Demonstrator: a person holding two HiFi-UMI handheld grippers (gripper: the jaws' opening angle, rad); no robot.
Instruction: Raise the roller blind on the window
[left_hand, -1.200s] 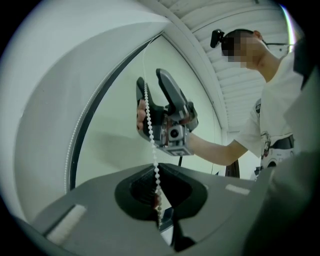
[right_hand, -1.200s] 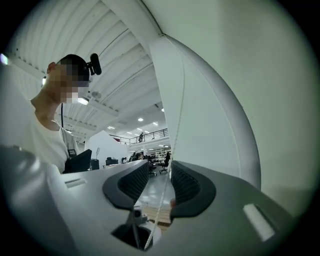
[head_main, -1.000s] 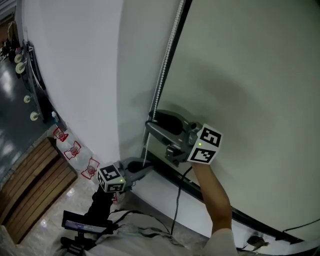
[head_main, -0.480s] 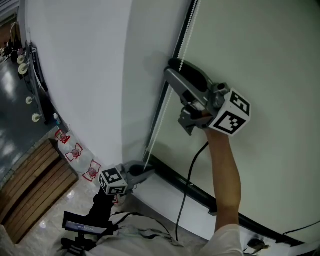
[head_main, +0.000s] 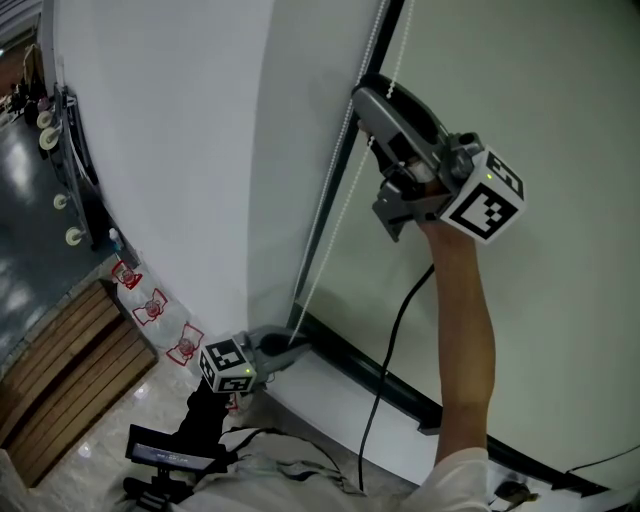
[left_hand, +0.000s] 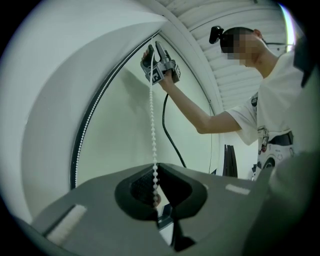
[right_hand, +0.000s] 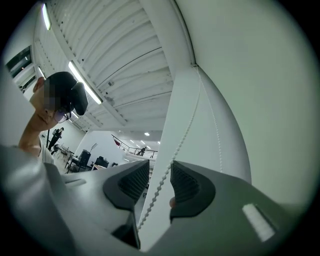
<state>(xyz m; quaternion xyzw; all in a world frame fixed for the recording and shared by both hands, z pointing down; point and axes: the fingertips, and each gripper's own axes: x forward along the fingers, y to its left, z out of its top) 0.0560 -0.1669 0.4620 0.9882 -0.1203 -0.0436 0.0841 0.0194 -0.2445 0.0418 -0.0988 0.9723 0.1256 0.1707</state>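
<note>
The roller blind (head_main: 560, 90) fills the right side of the head view as a smooth, matte, pale greenish sheet, and it appears to hang down to the dark window frame (head_main: 395, 385) along the bottom edge. Its white bead chain (left_hand: 152, 125) – a string of small round beads – runs diagonally beside the frame, from the upper centre of the head view to the lower left.

At the lower left the left tongs (head_main: 290, 342) are closed on the chain, the beads pinched between their ribbed black pads. This grip seems meant to keep the strand taut and straight.

High in the upper centre the right tongs (head_main: 372, 95) reach up on an outstretched bare arm. Their jaws are closing with the chain running between them. The right gripper view shows a gap on either side of the beads, so the pads do not yet press. The likely purpose is a fresh, higher hold for the next downward pull – a judgement only.

A plain white wall (head_main: 170, 150) curves away on the left, above a wood-plank floor (head_main: 70, 370).
</note>
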